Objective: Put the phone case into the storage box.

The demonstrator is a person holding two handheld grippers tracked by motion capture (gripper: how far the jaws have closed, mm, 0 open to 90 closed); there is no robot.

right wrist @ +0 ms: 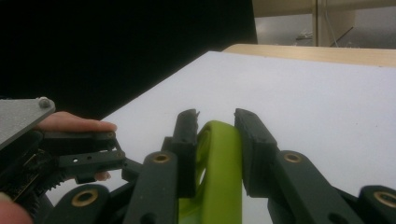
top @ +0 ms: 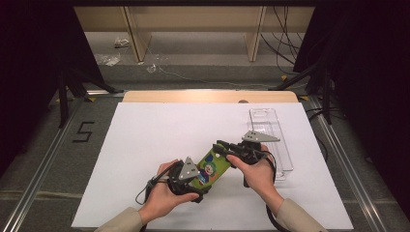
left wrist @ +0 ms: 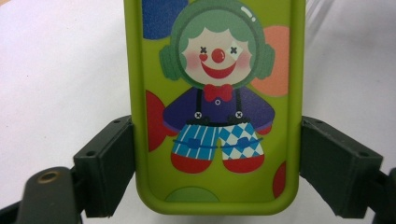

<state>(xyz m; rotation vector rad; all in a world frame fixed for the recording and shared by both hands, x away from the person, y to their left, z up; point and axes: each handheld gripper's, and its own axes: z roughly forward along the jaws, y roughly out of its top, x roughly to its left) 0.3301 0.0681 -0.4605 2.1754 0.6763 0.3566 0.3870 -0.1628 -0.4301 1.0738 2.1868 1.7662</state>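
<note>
I hold a lime-green rectangular case printed with a cartoon clown above the white sheet covering the table, near its front edge. My left gripper clamps the case's two long sides at the clown's feet end, and my right gripper pinches the thin edge of the opposite end between its black jaws. A clear plastic rectangular tray lies on the sheet just beyond my right hand, and I cannot tell whether anything is in it.

Green clown phone case, clamped across its sides, left gripper
</note>
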